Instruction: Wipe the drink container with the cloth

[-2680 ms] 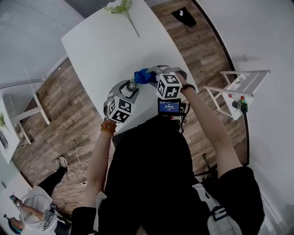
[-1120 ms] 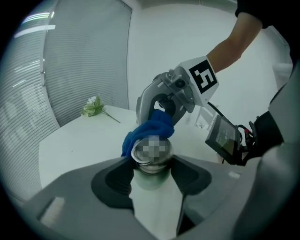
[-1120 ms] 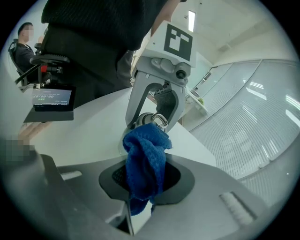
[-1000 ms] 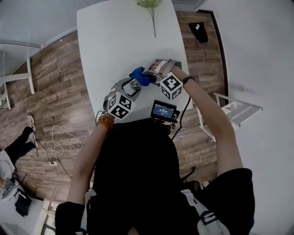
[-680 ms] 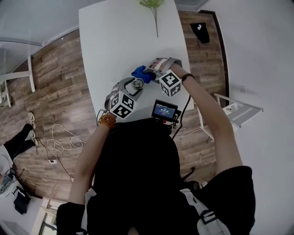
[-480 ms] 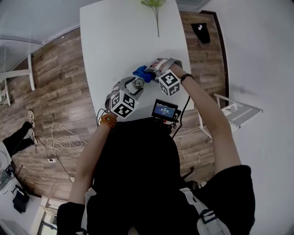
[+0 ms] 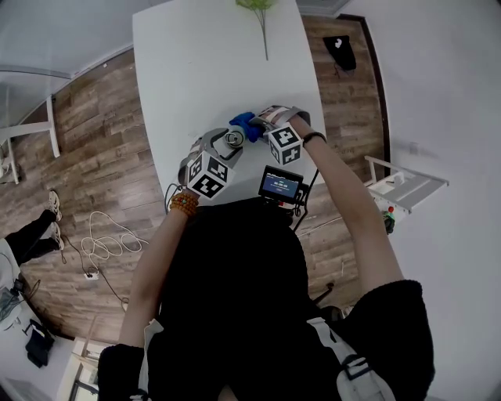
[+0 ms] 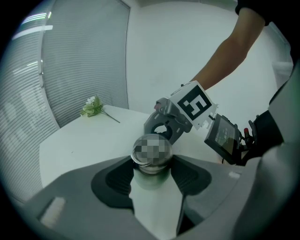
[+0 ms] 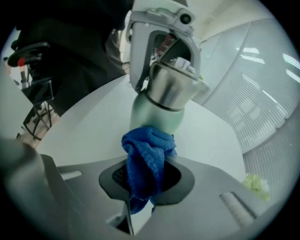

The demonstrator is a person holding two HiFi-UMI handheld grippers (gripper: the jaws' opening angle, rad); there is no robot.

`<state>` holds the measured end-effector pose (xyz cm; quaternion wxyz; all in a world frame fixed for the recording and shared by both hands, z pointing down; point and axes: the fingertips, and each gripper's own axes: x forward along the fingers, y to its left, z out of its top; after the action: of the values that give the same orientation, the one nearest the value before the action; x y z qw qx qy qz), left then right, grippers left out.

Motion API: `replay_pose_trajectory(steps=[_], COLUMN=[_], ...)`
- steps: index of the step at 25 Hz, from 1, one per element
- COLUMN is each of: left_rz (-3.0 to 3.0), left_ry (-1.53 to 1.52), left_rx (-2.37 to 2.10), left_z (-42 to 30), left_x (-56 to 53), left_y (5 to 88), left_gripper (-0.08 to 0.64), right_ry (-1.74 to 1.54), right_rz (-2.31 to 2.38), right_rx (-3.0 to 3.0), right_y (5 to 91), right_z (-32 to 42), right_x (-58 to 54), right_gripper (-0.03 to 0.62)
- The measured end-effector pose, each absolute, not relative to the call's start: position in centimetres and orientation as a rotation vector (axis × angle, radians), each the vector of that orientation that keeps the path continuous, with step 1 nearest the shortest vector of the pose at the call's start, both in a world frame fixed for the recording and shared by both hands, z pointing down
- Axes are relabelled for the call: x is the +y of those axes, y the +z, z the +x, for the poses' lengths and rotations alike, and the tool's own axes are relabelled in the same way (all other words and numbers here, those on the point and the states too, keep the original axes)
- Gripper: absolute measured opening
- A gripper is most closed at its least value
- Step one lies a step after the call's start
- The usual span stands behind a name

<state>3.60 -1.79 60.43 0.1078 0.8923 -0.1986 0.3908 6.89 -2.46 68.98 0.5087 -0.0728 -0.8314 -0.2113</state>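
Note:
A pale green drink container (image 9: 157, 115) with a steel lid (image 8: 151, 152) stands upright near the white table's front edge (image 7: 233, 139). My left gripper (image 8: 151, 177) is shut on its body, one pad on each side, and shows behind it in the right gripper view (image 9: 161, 28). My right gripper (image 9: 145, 183) is shut on a bunched blue cloth (image 9: 146, 157). The cloth (image 7: 244, 125) rests against the container's lower side, on the face away from my left gripper (image 7: 221, 147). The right gripper (image 7: 261, 127) comes in from the right.
A green flower sprig (image 7: 257, 8) lies at the table's far end. A small screen device (image 7: 280, 185) sits by the table's front edge (image 7: 235, 196). A white rack (image 7: 395, 184) stands on the wooden floor at the right, and cables (image 7: 102, 243) lie at the left.
The right gripper with the blue cloth has shifted slightly along the container's side. The left gripper still holds the container at the same spot.

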Motion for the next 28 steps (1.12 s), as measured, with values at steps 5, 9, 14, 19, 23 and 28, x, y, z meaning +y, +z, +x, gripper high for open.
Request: replay_pose_trajectory(steps=[5,9,14,19,23,28], left_rz=[2.643,2.667,2.67,2.725,2.707,2.597], left_ry=[1.003,0.703,0.205,0.007,-0.131,-0.273], left_rx=[-0.408,-0.43,-0.451,-0.228,-0.176,-0.228], left_z=[2.5,0.4,-0.9,-0.7,-0.7,-1.4], left_x=[0.6,0.7,-0.8,1.0,2.1,2.3], left_y=[58.9,53.4,45.6,40.7,39.2,39.3], left_gripper=[0.4,0.402,0.402,0.4,0.313,0.242], right_ry=[-0.312,-0.151,0.301,0.758,1.017,1.015], right_rz=[0.251,0.441,0.189,-0.006,-0.058,-0.024], right_rx=[-2.223,-2.521,-3.02,-3.188,-3.264,-3.242], right_y=[61.6,50.7,41.4,38.8,37.8,38.7], right_z=[7.9,6.8,2.6,0.2,-1.2,-1.6], right_x=[-5.8,-5.6,-0.6,1.8,1.6,1.8], right_gripper=[0.091,0.092,0.092,0.092,0.092,0.097])
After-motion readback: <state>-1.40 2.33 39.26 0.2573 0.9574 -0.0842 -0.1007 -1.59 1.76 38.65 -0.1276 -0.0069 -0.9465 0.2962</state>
